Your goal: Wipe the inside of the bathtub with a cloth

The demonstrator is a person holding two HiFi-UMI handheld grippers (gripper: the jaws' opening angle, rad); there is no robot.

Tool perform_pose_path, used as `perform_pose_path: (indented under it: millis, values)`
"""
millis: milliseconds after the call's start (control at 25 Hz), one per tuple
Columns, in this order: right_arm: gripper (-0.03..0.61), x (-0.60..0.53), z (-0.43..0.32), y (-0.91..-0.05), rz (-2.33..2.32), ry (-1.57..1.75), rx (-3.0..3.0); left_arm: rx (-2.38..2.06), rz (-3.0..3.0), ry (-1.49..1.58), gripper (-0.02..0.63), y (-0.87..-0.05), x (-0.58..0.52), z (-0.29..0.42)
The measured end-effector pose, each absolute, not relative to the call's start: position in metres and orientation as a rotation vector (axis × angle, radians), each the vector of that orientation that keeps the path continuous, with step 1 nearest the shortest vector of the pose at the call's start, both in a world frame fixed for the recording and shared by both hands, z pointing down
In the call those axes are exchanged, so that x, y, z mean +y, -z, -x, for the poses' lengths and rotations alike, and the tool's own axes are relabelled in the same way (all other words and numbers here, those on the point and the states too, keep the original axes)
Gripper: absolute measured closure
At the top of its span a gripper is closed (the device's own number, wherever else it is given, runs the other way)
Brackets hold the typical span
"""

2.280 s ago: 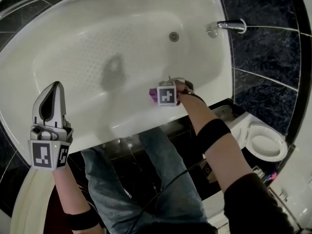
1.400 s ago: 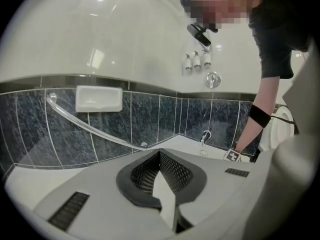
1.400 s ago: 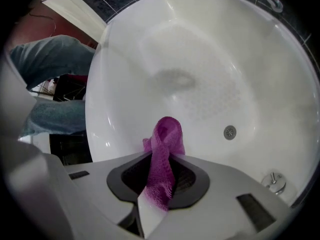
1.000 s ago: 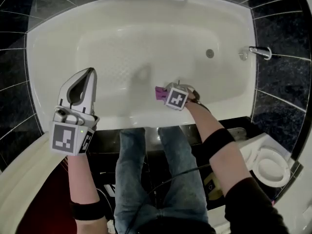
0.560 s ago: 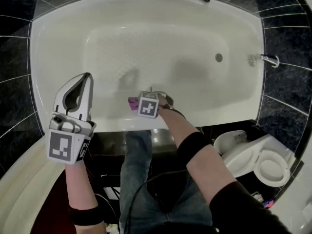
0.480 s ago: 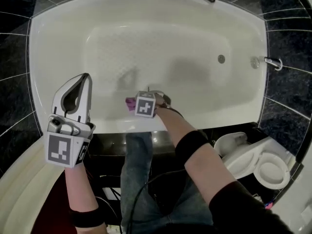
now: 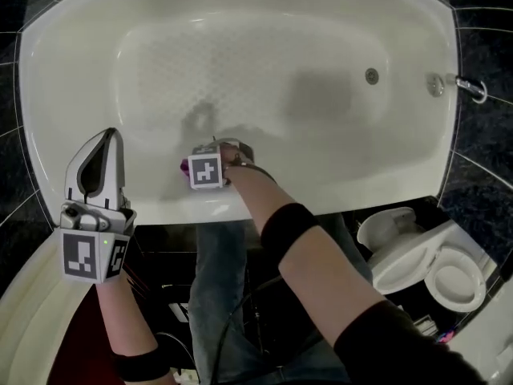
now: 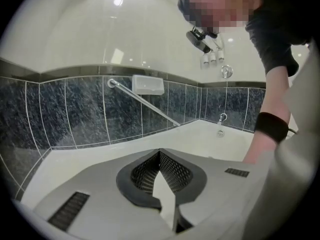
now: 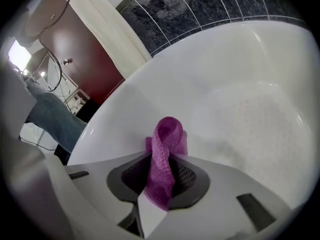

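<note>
Right gripper (image 7: pixel 200 169): jaws partly closed, clamped on a purple cloth (image 9: pixel 166 139). The cloth is folded into a loop that sticks out past the jaw tips, with its tail pinched between the mesh pads. We place the cloth low against the near inner wall of the bathtub (image 7: pixel 321 22), towards its left half; we cannot confirm contact with the wall.

Left gripper (image 7: pixel 107 139): jaw tips pressed together, nothing between them. It hangs over the tub's near rim at the left end.
</note>
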State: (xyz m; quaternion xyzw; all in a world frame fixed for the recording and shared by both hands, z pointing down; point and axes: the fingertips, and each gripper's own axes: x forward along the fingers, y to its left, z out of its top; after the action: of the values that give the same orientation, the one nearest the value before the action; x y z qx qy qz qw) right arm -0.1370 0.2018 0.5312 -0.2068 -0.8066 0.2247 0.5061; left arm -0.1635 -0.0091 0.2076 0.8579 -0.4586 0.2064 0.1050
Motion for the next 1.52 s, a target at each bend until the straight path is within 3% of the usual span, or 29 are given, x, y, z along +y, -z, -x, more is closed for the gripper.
perform_pose_path:
  millis: [280, 800, 1120, 1520]
  values:
    - [0.474, 0.205, -0.029, -0.542, 0.458, -0.552, -1.791, -1.267, -2.516, -0.624, 0.615, -0.211, -0.015, 0.087]
    - [0.474, 0.193, -0.397, -0.539, 0.251, -0.648, -1.521, -1.006, -2.603, -0.518, 0.615, -0.233, -0.014, -0.155]
    - [0.474, 0.190, -0.506, -0.533, 0.142, -0.706, -1.415, -0.850, -2.666, -0.456, 0.615, -0.233, -0.005, -0.256]
    - [0.476, 0.196, -0.579, -0.538, 0.116, -0.637, -1.251, -0.869, -2.693, -0.440, 0.615, -0.224, -0.003, -0.252]
